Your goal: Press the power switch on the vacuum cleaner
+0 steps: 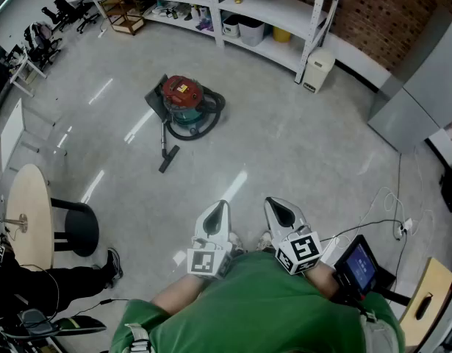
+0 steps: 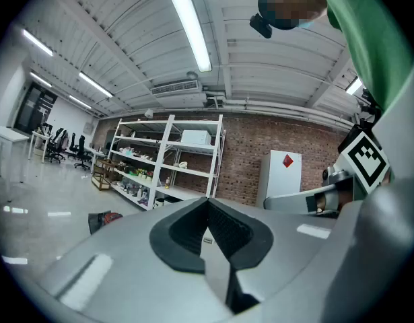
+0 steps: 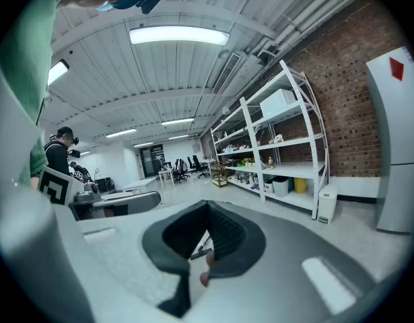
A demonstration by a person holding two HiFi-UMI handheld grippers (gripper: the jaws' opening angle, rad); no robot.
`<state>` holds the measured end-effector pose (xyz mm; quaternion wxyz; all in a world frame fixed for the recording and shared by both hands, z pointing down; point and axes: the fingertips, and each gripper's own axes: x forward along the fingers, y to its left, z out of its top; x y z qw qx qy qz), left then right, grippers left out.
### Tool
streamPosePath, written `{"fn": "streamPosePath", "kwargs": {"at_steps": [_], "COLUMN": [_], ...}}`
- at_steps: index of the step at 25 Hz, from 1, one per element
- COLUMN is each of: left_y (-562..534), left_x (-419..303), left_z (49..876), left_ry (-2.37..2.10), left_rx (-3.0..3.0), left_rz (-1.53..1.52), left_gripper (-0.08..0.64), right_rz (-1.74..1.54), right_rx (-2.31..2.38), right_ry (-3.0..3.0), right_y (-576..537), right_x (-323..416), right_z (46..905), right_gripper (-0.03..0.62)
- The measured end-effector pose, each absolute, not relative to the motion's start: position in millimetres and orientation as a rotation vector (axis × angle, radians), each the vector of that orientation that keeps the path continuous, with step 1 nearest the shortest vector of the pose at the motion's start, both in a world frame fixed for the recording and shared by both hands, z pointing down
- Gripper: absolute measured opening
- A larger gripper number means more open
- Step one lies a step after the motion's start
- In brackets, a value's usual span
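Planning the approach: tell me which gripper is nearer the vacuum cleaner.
The left gripper: the red-topped vacuum cleaner stands ahead and to the left, so the right gripper is farther off.

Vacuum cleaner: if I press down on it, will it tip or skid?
The vacuum cleaner looks squat and drum-shaped, so a downward press on its red top probably won't tip it. The floor is glossy, so a sideways push may slide it. Its hose lies coiled, likely floppy.
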<state>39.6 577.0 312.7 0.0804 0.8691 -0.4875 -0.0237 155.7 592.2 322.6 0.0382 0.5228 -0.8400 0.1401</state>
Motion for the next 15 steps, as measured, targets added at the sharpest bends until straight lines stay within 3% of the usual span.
{"fn": "streamPosePath", "kwargs": {"at_steps": [15], "left_y": [572.4], "left_x": [35.6], "left_z": [315.3], "left_ry": [-1.454], "left_rx": [2.572], "left_rz": [-0.065], "left_gripper": [0.008], "right_rz": [0.462], "right_rx": [1.609], "right_ry": [-2.593], "right_y": [590.1], "right_x": [151.4], "right_z": [321.8], "right_gripper": [0.000]}}
